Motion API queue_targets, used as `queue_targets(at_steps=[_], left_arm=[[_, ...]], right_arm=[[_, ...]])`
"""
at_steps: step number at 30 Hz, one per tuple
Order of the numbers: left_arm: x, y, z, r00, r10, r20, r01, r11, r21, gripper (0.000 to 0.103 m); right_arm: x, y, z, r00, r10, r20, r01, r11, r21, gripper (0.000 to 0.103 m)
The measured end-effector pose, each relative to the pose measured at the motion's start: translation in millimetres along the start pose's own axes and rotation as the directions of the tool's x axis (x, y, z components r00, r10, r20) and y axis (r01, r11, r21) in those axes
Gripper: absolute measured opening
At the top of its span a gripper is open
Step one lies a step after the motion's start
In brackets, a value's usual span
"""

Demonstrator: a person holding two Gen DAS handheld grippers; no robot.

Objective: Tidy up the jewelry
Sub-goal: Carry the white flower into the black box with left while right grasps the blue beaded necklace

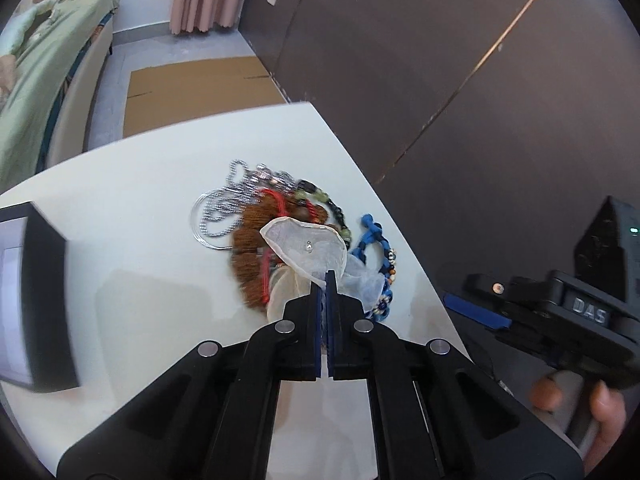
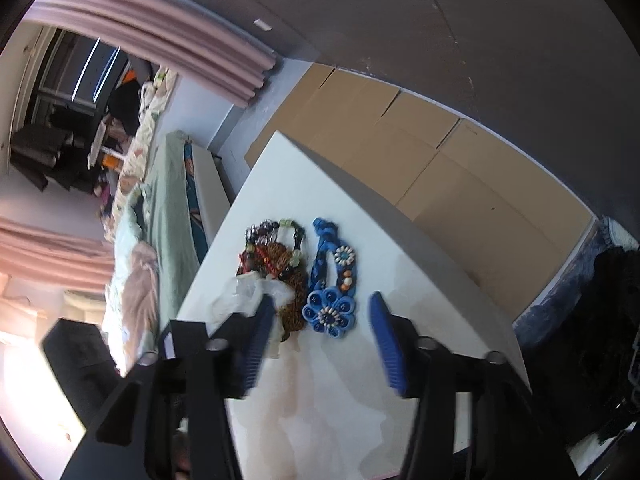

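Observation:
A heap of jewelry lies on the white table point(image 1: 132, 240): silver chains point(image 1: 224, 208), a brown beaded piece point(image 1: 250, 248) with red cord, dark and green beads point(image 1: 320, 196), and a blue flower necklace point(image 2: 330, 280). My left gripper point(image 1: 325, 280) is shut on a sheer white organza pouch point(image 1: 308, 246) and holds it just above the heap. A small silver stud shows on the pouch. My right gripper point(image 2: 320, 320) is open and empty, low over the table, with the blue necklace between its fingers' line. The pouch also shows in the right wrist view point(image 2: 248, 292).
A black box point(image 1: 36, 304) stands on the table's left side. A dark wall panel point(image 1: 480, 100) runs along the table's right edge. Cardboard point(image 2: 440, 168) lies on the floor beyond. A bed with green bedding point(image 1: 36, 80) stands far left.

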State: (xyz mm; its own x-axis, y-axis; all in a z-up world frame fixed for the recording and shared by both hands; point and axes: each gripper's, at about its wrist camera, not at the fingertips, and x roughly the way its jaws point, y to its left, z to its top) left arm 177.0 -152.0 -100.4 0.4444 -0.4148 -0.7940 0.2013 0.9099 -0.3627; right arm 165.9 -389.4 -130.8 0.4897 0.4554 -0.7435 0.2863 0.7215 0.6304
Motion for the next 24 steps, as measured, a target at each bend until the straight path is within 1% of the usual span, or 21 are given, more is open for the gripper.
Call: queue_targets(at_steps=[1, 3, 7, 8, 12, 15, 16, 17, 19, 21, 22, 24], left_arm=[[-3, 3, 0, 1.000, -0.004, 0.007, 0.004, 1.000, -0.002, 0.003], [-14, 11, -1, 0.999, -0.009, 0.031, 0.009, 1.000, -0.005, 0.003], [-25, 24, 0, 0.998, -0.017, 0.058, 0.017, 1.000, -0.014, 0.003], [-26, 27, 0, 0.998, -0.023, 0.057, 0.024, 0.999, -0.021, 0.003], [-32, 43, 3, 0.998, -0.029, 0.063, 0.032, 0.998, -0.047, 0.003], [-42, 57, 1, 0.997, -0.034, 0.068, 0.039, 0.997, -0.069, 0.003], [-44, 61, 1, 0.997, -0.036, 0.072, 0.041, 0.997, -0.072, 0.003], [-48, 64, 0, 0.996, -0.036, 0.078, 0.042, 0.996, -0.073, 0.003], [-55, 70, 0, 0.995, -0.032, 0.092, 0.039, 0.997, -0.072, 0.003], [-66, 78, 0, 0.994, -0.042, 0.099, 0.051, 0.995, -0.082, 0.003], [-71, 83, 0, 0.993, -0.055, 0.103, 0.065, 0.994, -0.089, 0.003], [-87, 91, 0, 0.990, -0.046, 0.132, 0.058, 0.994, -0.090, 0.003]], right_arm=[[2, 3, -1, 1.000, -0.008, 0.001, 0.008, 1.000, -0.013, 0.062], [7, 12, -3, 0.999, -0.044, 0.006, 0.045, 0.998, -0.050, 0.062], [23, 23, -6, 0.993, -0.118, -0.006, 0.116, 0.988, -0.103, 0.060], [27, 23, -6, 0.990, -0.137, -0.007, 0.136, 0.984, -0.112, 0.058], [43, 33, -10, 0.969, -0.247, 0.008, 0.245, 0.954, -0.176, 0.055], [55, 42, -17, 0.955, -0.296, 0.011, 0.291, 0.931, -0.219, 0.055], [58, 44, -17, 0.950, -0.311, 0.011, 0.305, 0.924, -0.231, 0.053], [63, 47, -20, 0.940, -0.342, 0.017, 0.335, 0.907, -0.255, 0.051], [68, 53, -22, 0.923, -0.383, 0.041, 0.378, 0.879, -0.292, 0.038], [69, 56, -23, 0.922, -0.385, 0.052, 0.382, 0.873, -0.304, 0.034], [68, 56, -23, 0.926, -0.373, 0.049, 0.369, 0.875, -0.313, 0.026], [63, 49, -20, 0.951, -0.310, 0.009, 0.300, 0.914, -0.274, 0.024]])
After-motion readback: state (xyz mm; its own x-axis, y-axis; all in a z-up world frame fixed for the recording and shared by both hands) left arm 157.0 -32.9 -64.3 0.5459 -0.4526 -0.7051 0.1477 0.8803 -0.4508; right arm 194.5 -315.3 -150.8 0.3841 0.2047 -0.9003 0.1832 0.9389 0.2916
